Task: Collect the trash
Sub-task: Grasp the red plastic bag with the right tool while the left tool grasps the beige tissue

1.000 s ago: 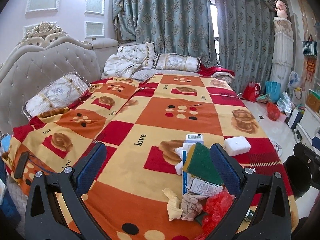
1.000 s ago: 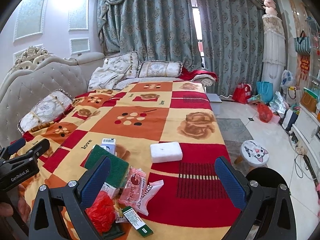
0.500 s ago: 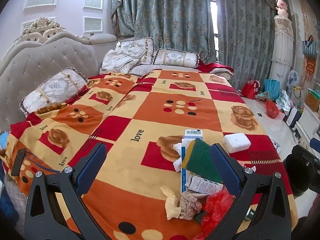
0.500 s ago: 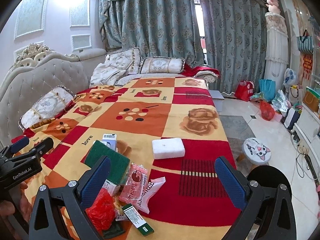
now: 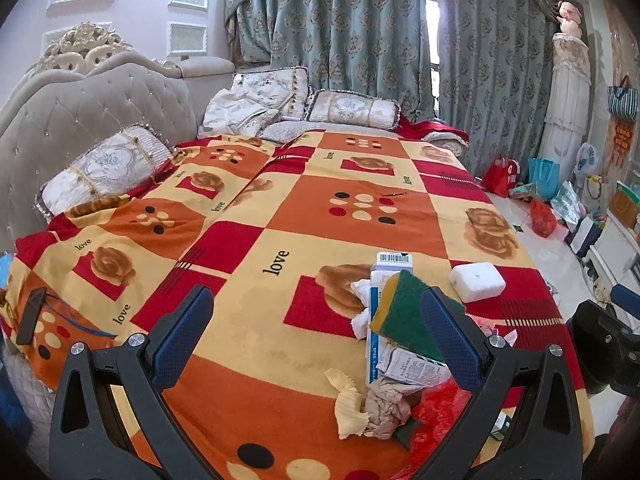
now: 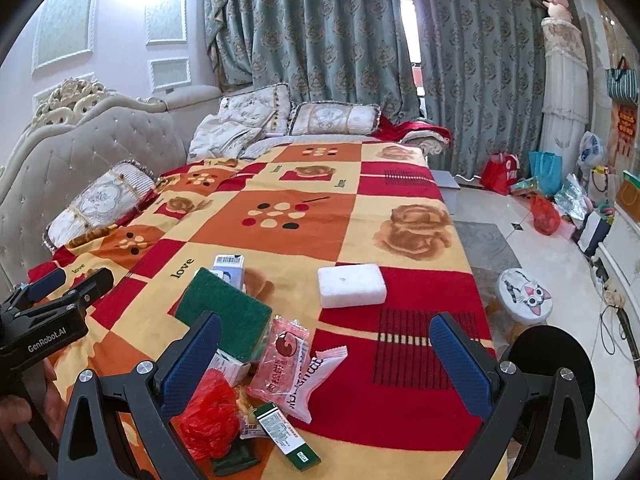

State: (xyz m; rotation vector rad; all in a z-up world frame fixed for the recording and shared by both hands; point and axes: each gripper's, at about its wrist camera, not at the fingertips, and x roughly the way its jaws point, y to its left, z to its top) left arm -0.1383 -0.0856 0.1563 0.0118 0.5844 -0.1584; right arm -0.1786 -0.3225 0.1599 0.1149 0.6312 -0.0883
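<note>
**Both grippers hovering open over a heap of trash at the foot of the bed**

A bed (image 6: 400, 236) under a red, orange and yellow patchwork blanket is filling both views, and the trash is lying bunched at its near end. The heap is sitting closer to the right gripper (image 6: 326, 352), just below and to the left of the gap between its fingers; from the left gripper (image 5: 318, 328) it is lying off toward the right finger, which is partly covering it. Judged from that, the right hand looks better placed for a first pick.

Largest in the heap is a green scouring pad (image 6: 224, 312), its long side running away up the bed, resting on a blue-and-white carton (image 6: 229, 266). A white foam block (image 6: 352, 286) is lying apart from the rest, further up and to the right. Nearer the camera, a pink snack packet (image 6: 286, 356) and a white wrapper (image 6: 316, 376) are overlapping, with a crumpled red plastic bag (image 6: 208, 416) and a small green-and-white box (image 6: 286, 436) beside them. A crumpled tissue wad (image 5: 386, 412) is showing in the left view.

Both pairs of fingers are standing wide apart, holding and touching nothing. A round black bin (image 6: 552, 360) is waiting on the floor just off the bed's right edge.
</note>
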